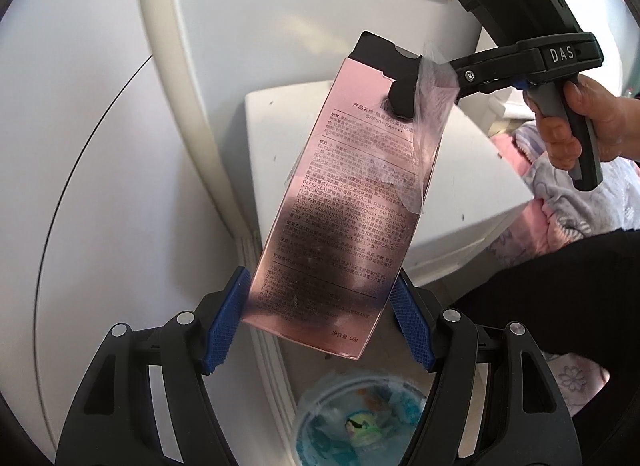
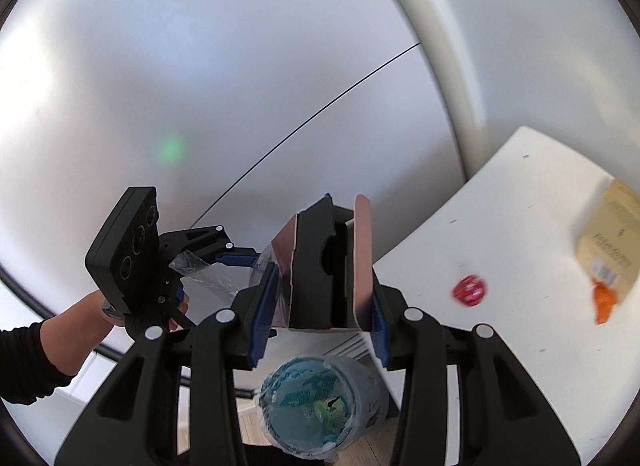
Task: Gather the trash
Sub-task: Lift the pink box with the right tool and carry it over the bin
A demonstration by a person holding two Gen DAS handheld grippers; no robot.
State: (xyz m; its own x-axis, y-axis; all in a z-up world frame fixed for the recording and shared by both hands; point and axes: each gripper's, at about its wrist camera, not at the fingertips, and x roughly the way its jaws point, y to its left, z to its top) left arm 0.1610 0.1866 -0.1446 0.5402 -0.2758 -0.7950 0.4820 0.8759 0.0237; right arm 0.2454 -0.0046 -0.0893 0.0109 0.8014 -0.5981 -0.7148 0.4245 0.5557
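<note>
my left hand-held gripper and right hand-held gripper both clamp the pink rectangular cardboard box above the blue-lined trash bin; red wrapper and yellow carton remain on the white table.

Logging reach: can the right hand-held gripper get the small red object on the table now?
Probably not yet: the right hand-held gripper is shut on the pink box, though nothing blocks the small red object.
</note>
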